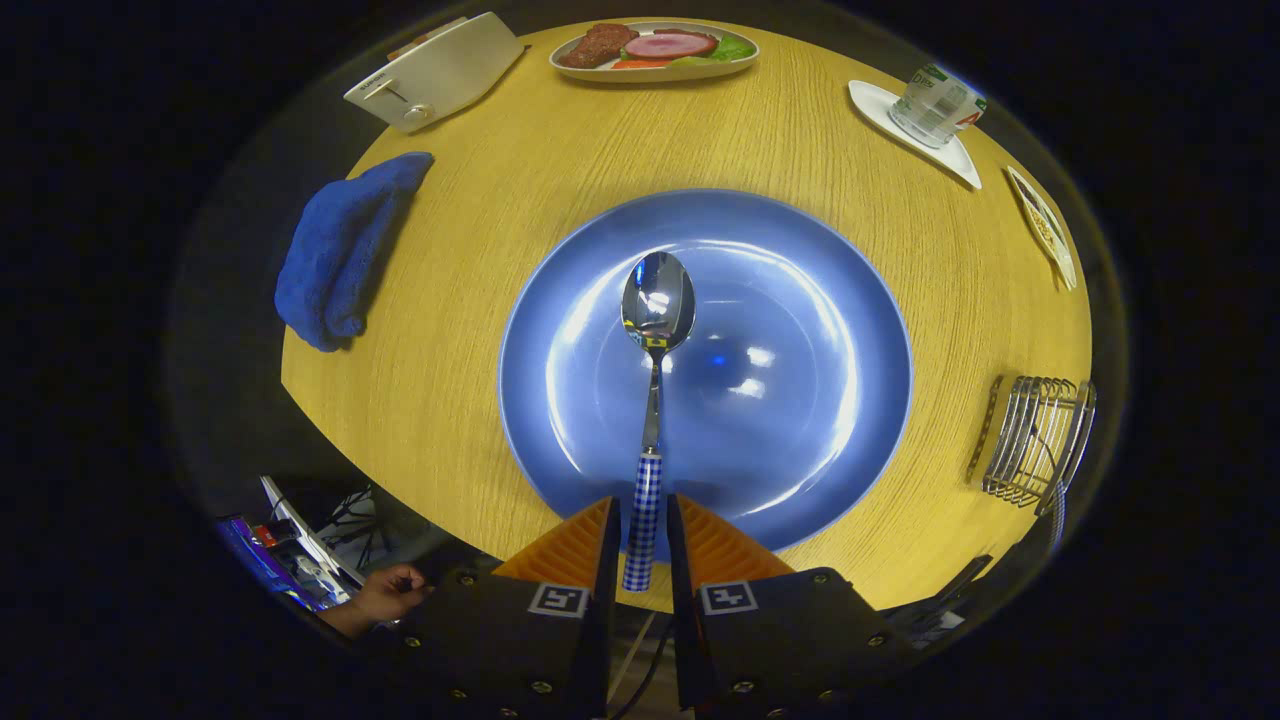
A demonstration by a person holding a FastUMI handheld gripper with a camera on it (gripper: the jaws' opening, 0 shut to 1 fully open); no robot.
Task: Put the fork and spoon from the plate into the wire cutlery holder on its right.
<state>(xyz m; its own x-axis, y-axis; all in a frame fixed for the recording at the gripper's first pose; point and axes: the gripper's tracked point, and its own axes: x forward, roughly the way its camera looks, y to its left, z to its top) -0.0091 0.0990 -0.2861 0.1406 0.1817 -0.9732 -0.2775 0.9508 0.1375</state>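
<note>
Gripper (645,520) clenched on spoon (655,400) by its checked handle, bowl toward 12 o'clock over blue plate (820,300). No fork on plate. Wire cutlery holder (1035,440) at 3 o'clock; spoon still to deliver.

Polished metal spoon (657,305) with checked-pattern handle, held between the gripper (645,535) fingers; glossy glazed plate (800,300), centre; matt wood-grain table (480,300); fuzzy cloth (335,255), upper left; metal wire cutlery holder (1035,440), right.
</note>
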